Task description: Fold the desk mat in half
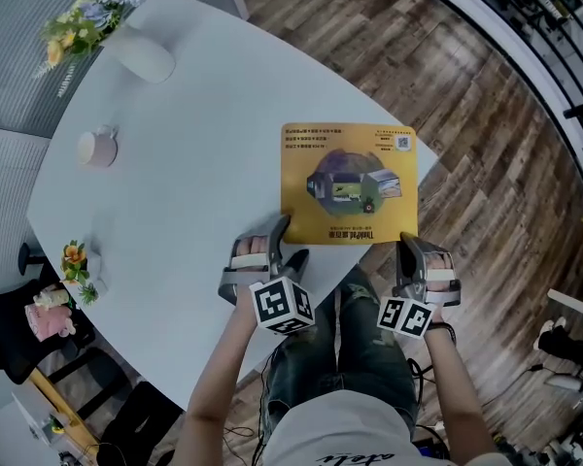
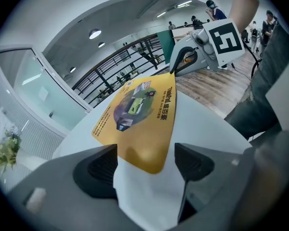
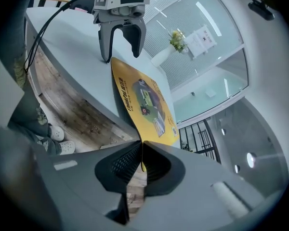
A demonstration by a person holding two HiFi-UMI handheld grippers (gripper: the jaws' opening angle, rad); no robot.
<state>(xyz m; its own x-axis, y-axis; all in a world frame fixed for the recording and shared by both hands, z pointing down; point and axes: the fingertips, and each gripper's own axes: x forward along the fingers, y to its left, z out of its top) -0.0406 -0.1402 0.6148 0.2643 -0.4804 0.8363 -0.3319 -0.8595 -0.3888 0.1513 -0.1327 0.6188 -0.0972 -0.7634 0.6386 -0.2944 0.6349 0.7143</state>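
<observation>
In the head view the desk mat (image 1: 348, 183) lies flat and unfolded at the near edge of the table (image 1: 194, 163), one gripper at each near corner. The left gripper view shows the left gripper (image 2: 147, 158) with jaws wide around one mat corner, not yet closed. In the right gripper view the right gripper (image 3: 140, 160) pinches the other corner, so the fold itself is still to do.

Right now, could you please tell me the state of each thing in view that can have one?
desk mat: unfolded, flat on the table, print up.
left gripper: open, the desk mat's near corner between its jaws, not pinched.
right gripper: shut on the desk mat's other near corner.
mug: upright on the table.
vase: upright, holding flowers.
</observation>
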